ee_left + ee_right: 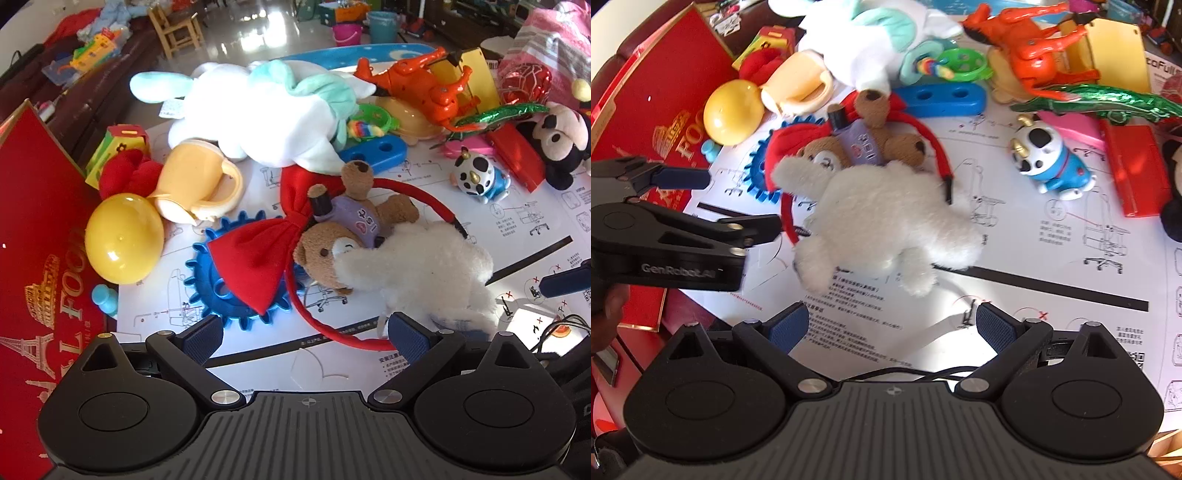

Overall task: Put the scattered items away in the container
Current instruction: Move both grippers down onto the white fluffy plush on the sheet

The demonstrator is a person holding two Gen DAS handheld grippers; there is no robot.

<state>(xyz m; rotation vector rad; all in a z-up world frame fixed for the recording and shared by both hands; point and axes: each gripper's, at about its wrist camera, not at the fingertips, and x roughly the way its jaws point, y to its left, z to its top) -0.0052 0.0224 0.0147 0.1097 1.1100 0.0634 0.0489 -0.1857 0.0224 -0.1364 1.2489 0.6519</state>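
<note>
both grippers are wide open and hold nothing, so no toy is picked yet. the left gripper hangs over the red bow headband and the brown bear. the right gripper hangs just near the white fluffy toy, which lies in the middle, on top of the bear. i think the next move is to go down and close on it. the red box is at the left. the table is covered in white paper with drawings. far back is a shiny floor and a small wooden chair.
</note>
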